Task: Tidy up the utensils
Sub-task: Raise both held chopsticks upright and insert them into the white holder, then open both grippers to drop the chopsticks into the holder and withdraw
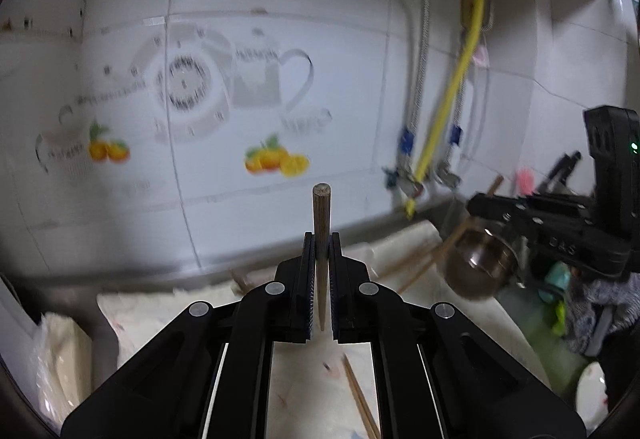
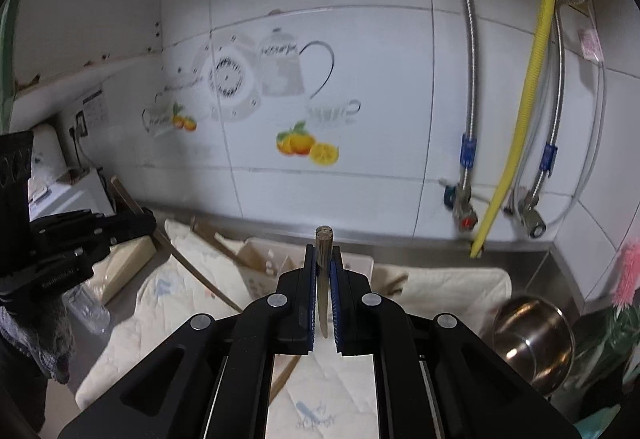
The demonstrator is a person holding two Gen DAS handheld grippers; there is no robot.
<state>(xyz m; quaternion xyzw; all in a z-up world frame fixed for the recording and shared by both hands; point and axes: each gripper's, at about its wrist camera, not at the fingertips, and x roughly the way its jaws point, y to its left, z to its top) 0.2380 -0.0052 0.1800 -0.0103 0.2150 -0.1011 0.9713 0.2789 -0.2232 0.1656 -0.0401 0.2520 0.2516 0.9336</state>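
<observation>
Holding one chopstick (image 1: 321, 259) upright in the closed left gripper (image 1: 320, 279) and another chopstick (image 2: 323, 283) in the closed right gripper (image 2: 323, 291), we risk a slip – each thin stick is pinched narrowly, above the cloth-covered worktop (image 2: 440, 287), near the steel cup (image 2: 534, 343).

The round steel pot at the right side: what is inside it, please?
In the right wrist view the round steel pot shows only a bare shiny inner wall with reflections. Its floor is hidden by the near rim and blur, so small contents cannot be excluded. The wooden chopsticks lie outside, on the cloth.
</observation>
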